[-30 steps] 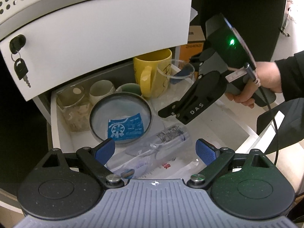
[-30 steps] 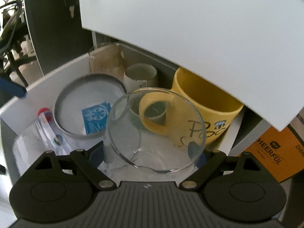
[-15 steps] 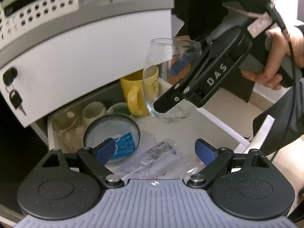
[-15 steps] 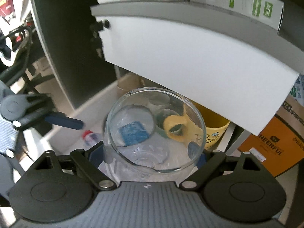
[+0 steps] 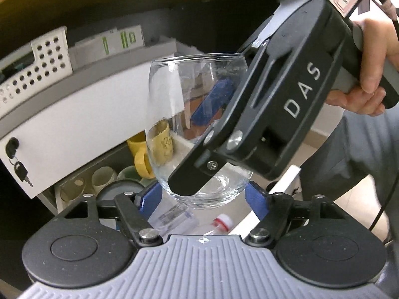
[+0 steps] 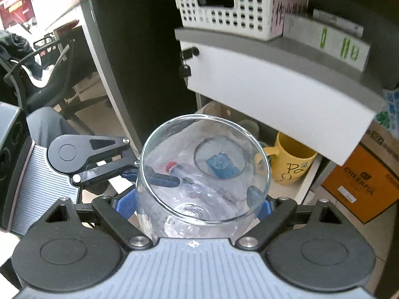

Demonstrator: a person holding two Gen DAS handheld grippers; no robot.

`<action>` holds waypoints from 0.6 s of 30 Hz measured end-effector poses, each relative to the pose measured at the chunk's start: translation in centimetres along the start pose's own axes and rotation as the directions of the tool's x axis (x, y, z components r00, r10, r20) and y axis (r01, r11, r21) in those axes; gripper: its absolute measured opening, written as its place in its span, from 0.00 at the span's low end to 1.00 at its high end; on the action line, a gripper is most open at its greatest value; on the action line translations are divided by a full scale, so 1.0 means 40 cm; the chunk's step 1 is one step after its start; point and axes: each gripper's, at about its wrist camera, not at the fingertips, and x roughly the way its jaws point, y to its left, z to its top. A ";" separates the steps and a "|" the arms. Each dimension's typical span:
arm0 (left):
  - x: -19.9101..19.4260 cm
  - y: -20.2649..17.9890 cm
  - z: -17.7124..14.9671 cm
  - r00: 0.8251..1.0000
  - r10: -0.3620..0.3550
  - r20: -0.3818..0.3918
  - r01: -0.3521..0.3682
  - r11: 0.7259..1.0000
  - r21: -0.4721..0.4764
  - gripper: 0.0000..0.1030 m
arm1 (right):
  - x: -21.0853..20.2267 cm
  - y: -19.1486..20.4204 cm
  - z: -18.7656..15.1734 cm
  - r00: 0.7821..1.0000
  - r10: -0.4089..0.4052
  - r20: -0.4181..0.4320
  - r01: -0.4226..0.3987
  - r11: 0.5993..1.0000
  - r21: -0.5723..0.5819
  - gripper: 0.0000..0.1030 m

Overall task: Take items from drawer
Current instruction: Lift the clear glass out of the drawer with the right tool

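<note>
My right gripper (image 6: 192, 203) is shut on a clear round glass (image 6: 203, 172), held upright well above the open drawer (image 5: 281, 182); the glass also shows in the left wrist view (image 5: 197, 114). My left gripper (image 5: 203, 196) is open, its blue pads either side of the glass's base without gripping it. In the drawer below sit a yellow mug (image 6: 290, 165), a grey-rimmed round lid with a blue packet (image 6: 219, 165), small cups (image 5: 103, 175) and a red-capped tube in plastic (image 5: 220, 223).
The closed white upper drawer with a key in its lock (image 5: 17, 167) overhangs the open one. A white perforated basket (image 6: 224, 12) and boxes sit on the cabinet top. An orange carton (image 6: 361, 182) stands to the right, an office chair (image 6: 42, 79) to the left.
My right gripper has lifted the glass up out of the drawer and toward the left gripper. The left gripper has pulled back and risen, and the glass base now sits between its pads.
</note>
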 end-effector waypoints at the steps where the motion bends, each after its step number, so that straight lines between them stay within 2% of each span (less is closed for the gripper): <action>1: -0.016 -0.008 0.007 1.000 0.000 0.012 0.000 1.000 -0.002 0.73 | -0.018 0.011 0.003 1.000 -0.006 0.005 0.006 1.000 -0.004 0.91; 8: -0.119 -0.055 0.100 0.997 0.044 0.057 -0.045 0.999 0.001 0.73 | -0.165 0.070 0.071 0.997 -0.067 0.034 0.068 0.997 -0.042 0.91; 18: -0.205 -0.026 0.313 0.984 0.132 0.122 -0.130 0.991 -0.023 0.73 | -0.327 0.061 0.281 0.989 -0.114 0.094 0.125 0.984 -0.127 0.91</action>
